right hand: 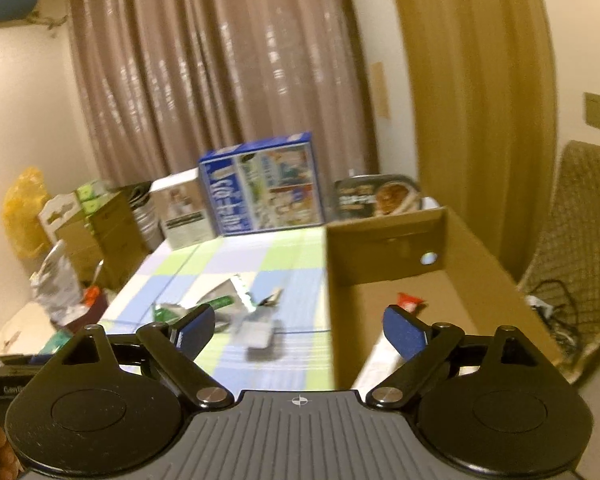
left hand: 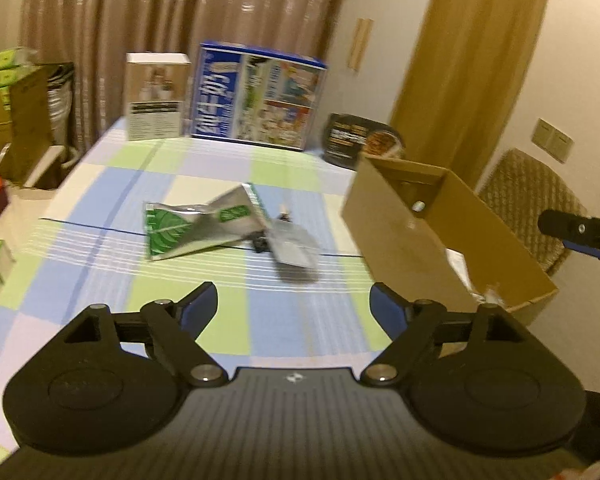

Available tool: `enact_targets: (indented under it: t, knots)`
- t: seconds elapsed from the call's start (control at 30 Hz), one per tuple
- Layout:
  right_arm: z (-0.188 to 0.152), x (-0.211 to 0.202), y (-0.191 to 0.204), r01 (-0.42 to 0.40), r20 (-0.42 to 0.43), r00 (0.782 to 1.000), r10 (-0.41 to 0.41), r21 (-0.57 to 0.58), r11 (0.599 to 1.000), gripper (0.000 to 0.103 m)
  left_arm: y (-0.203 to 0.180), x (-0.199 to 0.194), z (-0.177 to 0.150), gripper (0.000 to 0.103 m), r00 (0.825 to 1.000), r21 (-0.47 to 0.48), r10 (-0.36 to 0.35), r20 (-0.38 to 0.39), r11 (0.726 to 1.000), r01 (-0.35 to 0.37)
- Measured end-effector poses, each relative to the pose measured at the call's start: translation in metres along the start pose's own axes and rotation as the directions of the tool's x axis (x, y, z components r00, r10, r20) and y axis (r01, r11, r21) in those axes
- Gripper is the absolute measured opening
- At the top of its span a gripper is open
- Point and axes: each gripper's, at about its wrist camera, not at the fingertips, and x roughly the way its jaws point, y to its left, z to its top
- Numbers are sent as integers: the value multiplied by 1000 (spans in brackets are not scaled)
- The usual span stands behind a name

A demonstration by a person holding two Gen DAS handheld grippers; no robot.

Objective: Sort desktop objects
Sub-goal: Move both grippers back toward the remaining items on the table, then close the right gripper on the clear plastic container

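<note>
A crumpled silver and green foil wrapper lies mid-table on the checked cloth, with a small grey packet and a small dark clip beside it. My left gripper is open and empty, above the cloth short of them. An open cardboard box stands at the right. My right gripper is open and empty, above the box's left wall. A red packet and white paper lie inside. The wrapper and grey packet show left of it.
A blue printed box, a white carton and a dark food tray stand along the table's far edge. Cardboard boxes and bags crowd the left. A wicker chair stands right of the table.
</note>
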Motion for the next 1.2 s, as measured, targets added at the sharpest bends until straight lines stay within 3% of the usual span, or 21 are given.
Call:
enact_targets:
  t: [0.3,0.63,0.93,1.2]
  knots:
    - [-12,32,42,-60,-52,997,57,-47,997,91,46,-10,2,92,997,2,76,2,997,-76]
    - [-19,93,70,-106,-126,988,93,-106,989,93,88,25,10,96,993,65,112,-30,992,-110]
    - [-28,166,60,-101,-202,976,77,-114,988,94,104,97,9,97,988,222,90,-125,973,-61]
    - [-32,227,49,-100,-269,960,75,-79,992,94,110,149,16,97,981,271,42,-188,963,10]
